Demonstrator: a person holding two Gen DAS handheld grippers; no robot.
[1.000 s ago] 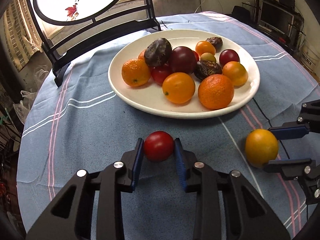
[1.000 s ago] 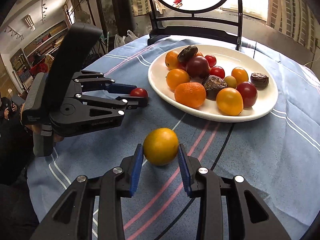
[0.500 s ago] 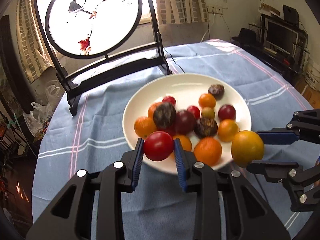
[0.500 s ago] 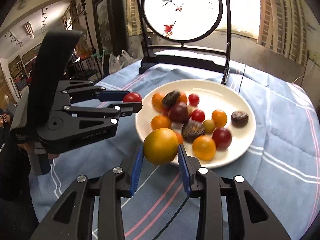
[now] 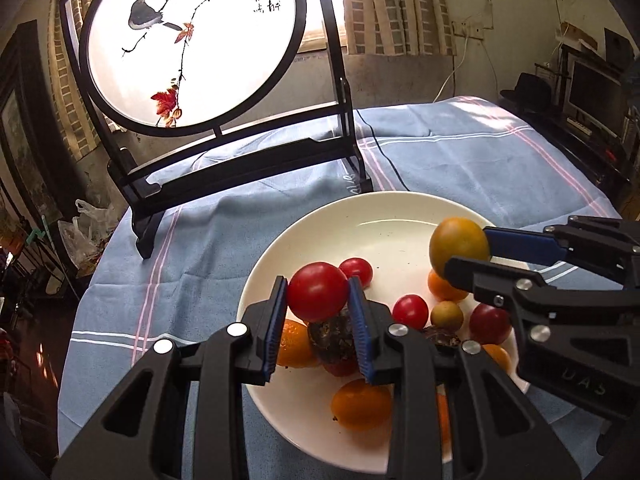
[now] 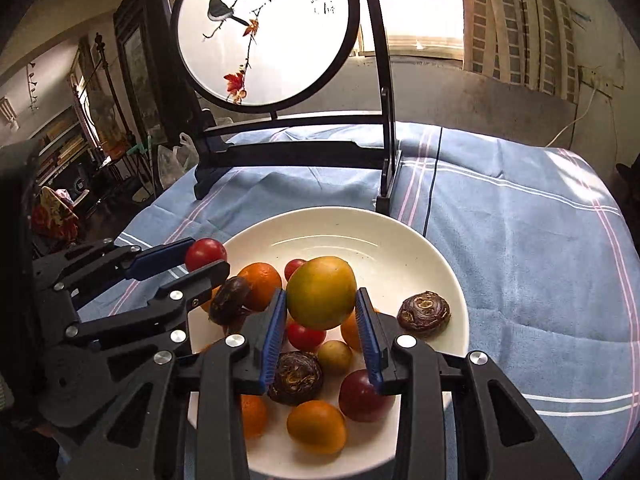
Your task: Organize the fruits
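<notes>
My left gripper (image 5: 318,300) is shut on a red tomato (image 5: 317,291) and holds it above the left part of the white plate (image 5: 384,216). My right gripper (image 6: 321,306) is shut on a yellow-orange fruit (image 6: 321,292) above the plate's (image 6: 420,240) middle. The plate holds several oranges, tomatoes and dark wrinkled fruits, such as one dark fruit (image 6: 424,314) at its right. Each gripper shows in the other's view: the right one (image 5: 468,254) with its fruit (image 5: 458,246), the left one (image 6: 208,260) with the tomato (image 6: 205,254).
The table has a blue striped cloth (image 5: 460,148). A black-framed round bird screen (image 5: 192,40) stands behind the plate, also in the right wrist view (image 6: 264,32). A thin cable (image 5: 384,156) runs over the cloth. Furniture stands beyond the table's right edge (image 5: 592,92).
Both grippers have lifted their fruits off the cloth and carried them forward, from in front of the plate to above it.
</notes>
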